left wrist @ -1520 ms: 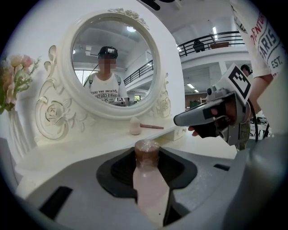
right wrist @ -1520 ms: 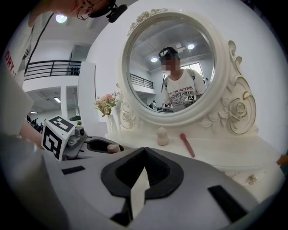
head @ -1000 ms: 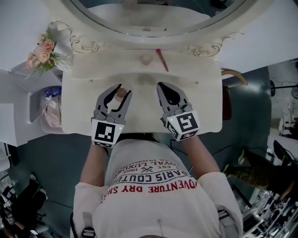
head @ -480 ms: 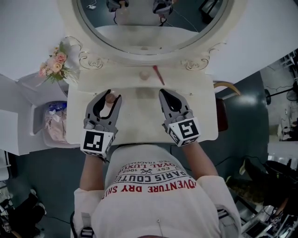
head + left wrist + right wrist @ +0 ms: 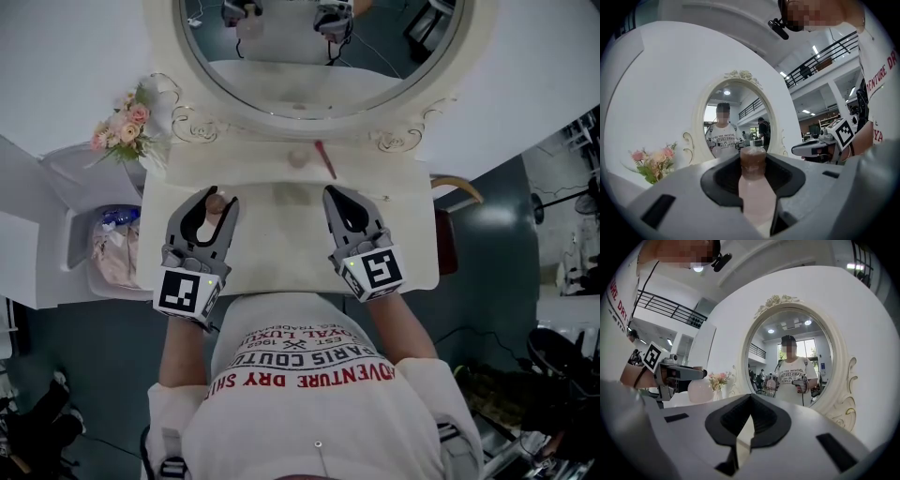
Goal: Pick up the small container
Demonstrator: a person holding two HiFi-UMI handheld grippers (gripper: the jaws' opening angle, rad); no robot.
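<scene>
Left gripper view: the left tongs [image 5: 753, 174] are clamped on the small container [image 5: 757, 202], a pink brown-capped bottle over the table [image 5: 281, 246], while the right tongs [image 5: 750, 403] sit closed and empty, and that smooth round body could swivel or slip out on any jerk.

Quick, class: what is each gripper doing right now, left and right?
Left gripper: closed on the small pink bottle, holding it.
Right gripper: closed, nothing between its jaws.
</scene>
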